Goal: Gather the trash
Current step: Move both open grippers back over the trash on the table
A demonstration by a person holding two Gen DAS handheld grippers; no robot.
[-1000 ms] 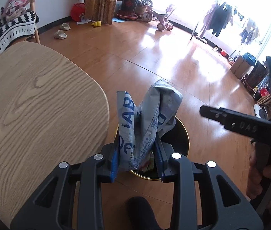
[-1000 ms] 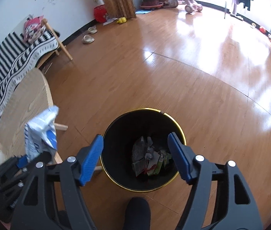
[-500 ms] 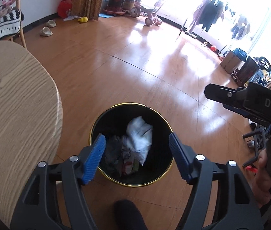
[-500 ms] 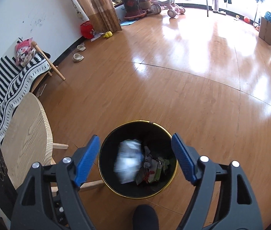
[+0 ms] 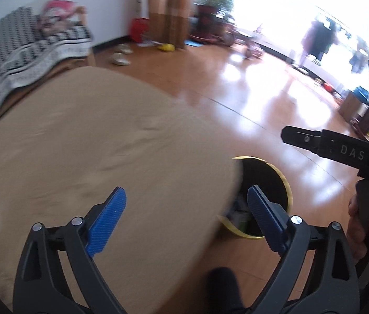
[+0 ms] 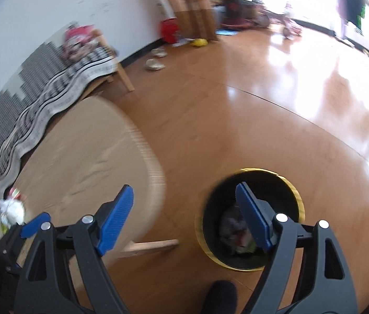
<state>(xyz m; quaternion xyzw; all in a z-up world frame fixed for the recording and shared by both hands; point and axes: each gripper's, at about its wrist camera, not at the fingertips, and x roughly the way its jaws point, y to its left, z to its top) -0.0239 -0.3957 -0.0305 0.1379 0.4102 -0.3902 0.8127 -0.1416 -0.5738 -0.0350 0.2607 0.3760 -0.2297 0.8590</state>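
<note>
- 2 hand-held grippers, both released w/ nothing between the blue pads: left hand-held gripper [image 5: 185, 210] has just been opening wide, right hand-held gripper [image 6: 184, 205] opening a bit further too.
- Step in hand, my read: drop-off at the bin [image 6: 249, 219] is done; both are swinging back toward the desk [image 5: 93, 151] for the next piece.
- Trash so far: dark crumpled wrappers lie in the bin bottom, partly hidden behind the right pad in both views.
- Trash left: white crumpled wad [image 6: 12, 209] w/ a red-green scrap beside it, at the desk's near-left edge.
- Next move prob. calls for carrying a gripper across the desk to that wad, lowering w/ pads either side, then closing; it looks soft, so it should squash easily.
- Right wrist view only: whole bin mouth w/ gold rim on the floor beside the desk, a desk leg, the wad clearly, plus the left gripper's blue tip at lower left.
- Left wrist view only: most of the bare desk top, bin half hidden behind the desk edge, the right gripper's body w/ a hand [image 5: 364, 225] on its handle; the wad is just a white blur at the far-left edge.
- Both views motion-blurred, so fine detail is unclear.
</note>
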